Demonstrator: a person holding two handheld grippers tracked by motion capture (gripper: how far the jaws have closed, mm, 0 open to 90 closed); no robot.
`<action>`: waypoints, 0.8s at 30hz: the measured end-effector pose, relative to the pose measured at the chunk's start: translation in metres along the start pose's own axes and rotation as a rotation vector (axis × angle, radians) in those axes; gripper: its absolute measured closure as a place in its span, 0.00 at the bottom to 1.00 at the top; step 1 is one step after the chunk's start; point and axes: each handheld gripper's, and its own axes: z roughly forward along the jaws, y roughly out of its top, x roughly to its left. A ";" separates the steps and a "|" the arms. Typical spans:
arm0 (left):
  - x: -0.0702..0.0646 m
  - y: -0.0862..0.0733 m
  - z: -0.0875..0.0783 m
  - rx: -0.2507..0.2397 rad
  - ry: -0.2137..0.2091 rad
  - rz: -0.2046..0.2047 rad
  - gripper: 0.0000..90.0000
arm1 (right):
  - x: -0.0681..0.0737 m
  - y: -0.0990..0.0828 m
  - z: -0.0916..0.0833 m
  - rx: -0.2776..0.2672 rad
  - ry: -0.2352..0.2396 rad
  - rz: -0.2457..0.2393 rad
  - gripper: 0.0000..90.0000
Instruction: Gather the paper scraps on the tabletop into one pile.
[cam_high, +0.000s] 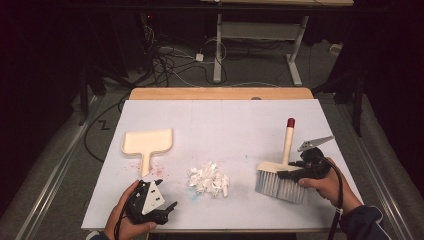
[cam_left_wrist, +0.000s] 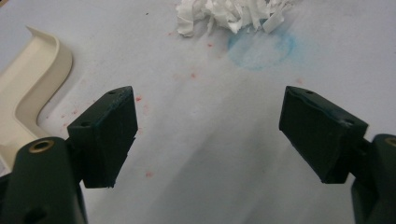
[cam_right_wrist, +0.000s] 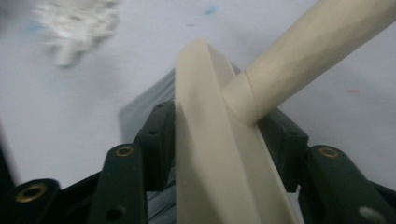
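Note:
A cream hand brush (cam_high: 282, 170) with grey bristles and a red-tipped handle rests on the white table cover at the right. My right gripper (cam_high: 295, 173) is shut on the brush, its jaws pressing both sides of the cream brush head (cam_right_wrist: 219, 154) just below the handle (cam_right_wrist: 308, 51). A pile of white paper scraps (cam_high: 209, 178) lies at the table's middle front, seen also as the scraps (cam_left_wrist: 229, 14) in the left gripper view. The cream dustpan (cam_high: 148, 143) lies at the left. My left gripper (cam_high: 167, 210) hovers open near the front edge, just below the dustpan's handle (cam_left_wrist: 28, 88).
Red specks (cam_left_wrist: 140, 99) and a faint blue smudge (cam_left_wrist: 261, 46) mark the white cover (cam_high: 225, 125). The wooden table edge (cam_high: 220, 93) runs along the back. Cables and a desk frame (cam_high: 260, 45) stand on the floor beyond.

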 end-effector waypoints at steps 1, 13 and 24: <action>0.000 0.000 0.001 0.002 -0.001 -0.002 0.20 | 0.000 0.003 0.001 0.006 -0.026 -0.030 0.55; -0.003 0.002 0.002 0.003 -0.004 0.010 0.20 | 0.012 0.006 -0.004 -0.056 -0.335 -0.214 0.34; -0.003 0.000 -0.005 -0.014 0.017 0.008 0.20 | 0.065 -0.047 -0.032 -0.406 -0.391 -0.257 0.27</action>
